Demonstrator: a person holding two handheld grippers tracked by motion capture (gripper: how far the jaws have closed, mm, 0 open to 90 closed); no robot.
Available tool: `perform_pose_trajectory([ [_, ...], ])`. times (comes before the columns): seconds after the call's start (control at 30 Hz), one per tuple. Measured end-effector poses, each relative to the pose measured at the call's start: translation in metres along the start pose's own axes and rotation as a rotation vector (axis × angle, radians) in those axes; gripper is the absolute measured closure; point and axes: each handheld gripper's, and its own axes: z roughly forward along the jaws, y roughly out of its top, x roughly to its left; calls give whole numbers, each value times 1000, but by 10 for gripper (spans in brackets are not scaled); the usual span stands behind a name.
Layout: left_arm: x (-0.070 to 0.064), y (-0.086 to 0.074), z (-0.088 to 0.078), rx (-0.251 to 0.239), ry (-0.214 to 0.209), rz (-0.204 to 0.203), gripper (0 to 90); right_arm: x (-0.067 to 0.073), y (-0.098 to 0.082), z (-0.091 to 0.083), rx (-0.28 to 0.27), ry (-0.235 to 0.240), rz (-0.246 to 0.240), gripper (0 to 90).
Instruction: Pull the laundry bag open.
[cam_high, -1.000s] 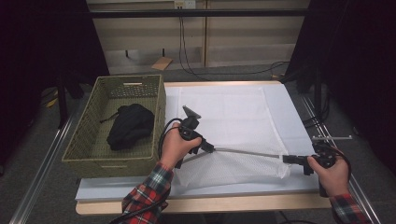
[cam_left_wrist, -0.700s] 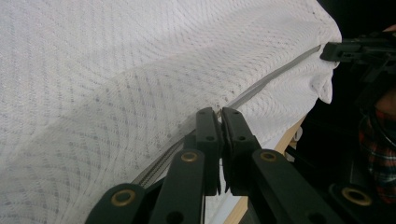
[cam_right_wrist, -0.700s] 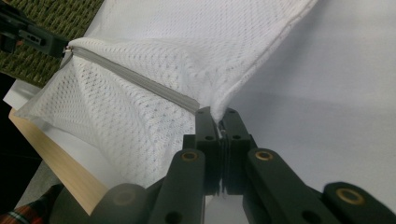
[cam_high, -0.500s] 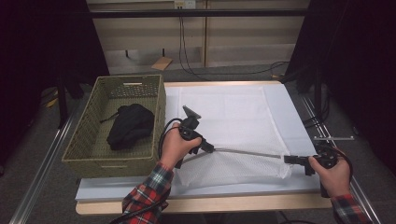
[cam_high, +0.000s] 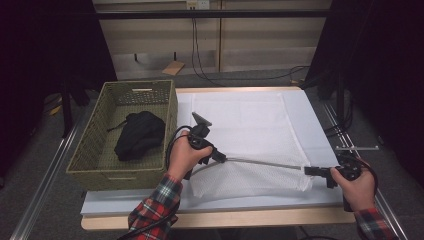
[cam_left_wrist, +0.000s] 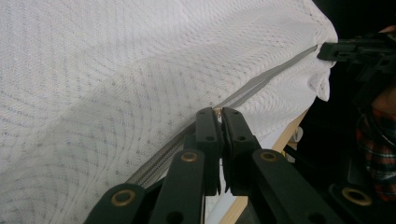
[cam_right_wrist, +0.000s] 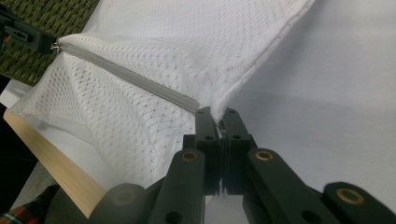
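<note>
1. The left gripper (cam_high: 218, 156) has its jaws clamped together on the zipper (cam_high: 262, 163) of the white mesh bag (cam_high: 245, 130). In the left gripper view the small metal zipper pull (cam_left_wrist: 216, 110) sits pinched between the tips of the left gripper (cam_left_wrist: 217, 113).
2. The right gripper (cam_high: 309, 171) has its jaws clamped together on the corner of the mesh bag at the far end of the zipper from the left one. In the right gripper view the fabric corner enters directly between the tips of the right gripper (cam_right_wrist: 218, 114).
3. The grey zipper runs in a taut, nearly straight line from one pair of fingertips to the other. It is raised above the table (cam_high: 320, 120).
4. The mesh bag lies on the white table cover. Most of the bag spreads beyond the zipper line, away from the person. A smaller part hangs on the near side of the zipper.
5. The woven green basket (cam_high: 95, 150) stands on the outer side of the left gripper, near it but apart. A black garment (cam_high: 139, 135) lies inside the basket.
6. Each gripper is held in a hand; plaid sleeves (cam_high: 152, 210) cover the wrists.
</note>
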Motion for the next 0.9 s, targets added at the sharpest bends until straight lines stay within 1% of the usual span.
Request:
perform_pose_trajectory([
  [0.03, 0, 0, -1, -6, -9, -6, 867, 0, 0, 0, 1, 0, -1, 886],
  [0.07, 0, 0, -2, -12, 2, -3, 867, 0, 0, 0, 1, 1, -1, 887],
  [0.1, 1, 0, -3, -7, -2, 0, 867, 0, 0, 0, -2, 2, -5, 886],
  [0.2, 1, -1, -2, -11, 5, -4, 867, 1, 0, 1, 2, 1, -3, 887],
  [0.23, 2, -1, -4, -12, 18, -9, 867, 1, 0, 1, 4, 0, -4, 887],
  [0.27, 2, -1, -5, -16, 5, -12, 867, 1, 0, 0, 2, 0, -4, 886],
  [0.33, 2, -1, -5, -8, 2, -7, 867, 1, 1, 0, -1, 5, -4, 886],
  [0.37, 2, -1, -5, -6, -6, -7, 867, 1, 1, 0, -3, 1, -6, 887],
  [0.47, 2, -1, -6, -10, 3, -9, 867, 0, 1, 0, 0, 0, -4, 887],
  [0.5, 1, -2, -6, -13, -2, -17, 867, 1, 1, 0, 0, -2, -6, 887],
  [0.57, 2, -2, -7, -16, -5, -18, 867, 1, 1, 0, 1, -4, -5, 887],
  [0.67, 2, -2, -10, -7, -20, -4, 867, 1, 1, 0, 2, -8, -7, 887],
  [0.73, 2, -2, -11, -6, -13, -4, 867, 1, 1, 0, 1, -9, -5, 887],
  [0.77, 2, -3, -11, -10, -15, -11, 867, 1, 1, 0, 1, -8, -5, 887],
  [0.87, 2, -3, -11, -5, -13, -12, 867, 2, 2, 0, 3, -11, -7, 887],
  [0.9, 2, -4, -13, -7, -6, -17, 867, 2, 2, 0, 2, -12, -8, 887],
])
